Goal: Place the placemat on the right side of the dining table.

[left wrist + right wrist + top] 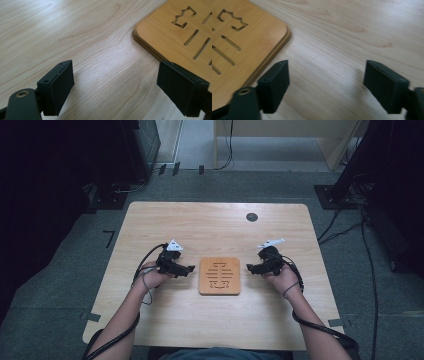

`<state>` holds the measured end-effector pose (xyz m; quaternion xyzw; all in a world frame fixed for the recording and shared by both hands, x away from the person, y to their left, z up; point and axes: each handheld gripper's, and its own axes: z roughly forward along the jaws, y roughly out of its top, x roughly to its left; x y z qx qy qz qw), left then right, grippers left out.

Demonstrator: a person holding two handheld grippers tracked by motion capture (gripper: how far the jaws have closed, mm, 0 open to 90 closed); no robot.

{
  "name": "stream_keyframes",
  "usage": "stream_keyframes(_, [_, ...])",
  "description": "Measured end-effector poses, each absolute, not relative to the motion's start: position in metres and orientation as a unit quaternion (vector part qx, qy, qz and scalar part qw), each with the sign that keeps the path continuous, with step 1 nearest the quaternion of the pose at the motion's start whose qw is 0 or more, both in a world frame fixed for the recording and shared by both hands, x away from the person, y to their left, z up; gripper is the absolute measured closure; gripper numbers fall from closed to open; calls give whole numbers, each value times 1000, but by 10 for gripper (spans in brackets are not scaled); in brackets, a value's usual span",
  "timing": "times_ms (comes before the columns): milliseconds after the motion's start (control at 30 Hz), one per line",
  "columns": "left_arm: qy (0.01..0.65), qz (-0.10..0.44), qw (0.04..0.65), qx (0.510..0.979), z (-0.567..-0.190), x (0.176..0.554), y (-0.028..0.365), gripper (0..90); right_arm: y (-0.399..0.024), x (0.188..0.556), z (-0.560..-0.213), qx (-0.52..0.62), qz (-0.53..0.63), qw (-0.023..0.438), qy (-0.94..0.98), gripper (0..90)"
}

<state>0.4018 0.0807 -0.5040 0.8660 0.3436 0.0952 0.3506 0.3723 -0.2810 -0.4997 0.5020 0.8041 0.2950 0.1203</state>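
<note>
A square wooden board (pixel 219 275) with slots cut through it lies flat on the middle of the table. My left gripper (pixel 190 268) rests just left of the board, pointing at its left edge. Its jaws stand open over bare tabletop (pixel 115 82), and the board's corner (pixel 175 32) lies just beyond the right jaw. My right gripper (pixel 249 268) sits just right of the board, pointing at its right edge. Those jaws are open too (pixel 325 83), nothing between them, with the board's corner (pixel 242 42) ahead to the left.
The light wooden table (pixel 215 227) has a dark round grommet (pixel 252 217) near its far edge. Cables trail from both grippers past the forearms to the near edge. Grey carpet, dark equipment and floor cables surround the table.
</note>
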Motion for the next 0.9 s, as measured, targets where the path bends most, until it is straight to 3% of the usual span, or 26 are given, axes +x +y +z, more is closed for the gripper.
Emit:
stream_keyframes(400, [345, 84, 339, 871, -500, 398, 80, 142, -268, 368, -498, 515, 296, 120, 796, 259])
stream_keyframes(533, [349, 84, 346, 867, -497, 397, 82, 236, -264, 368, -498, 539, 296, 93, 783, 287])
stream_keyframes(900, [344, 63, 348, 870, -496, 395, 78, 240, -254, 366, -496, 509, 299, 113, 799, 275])
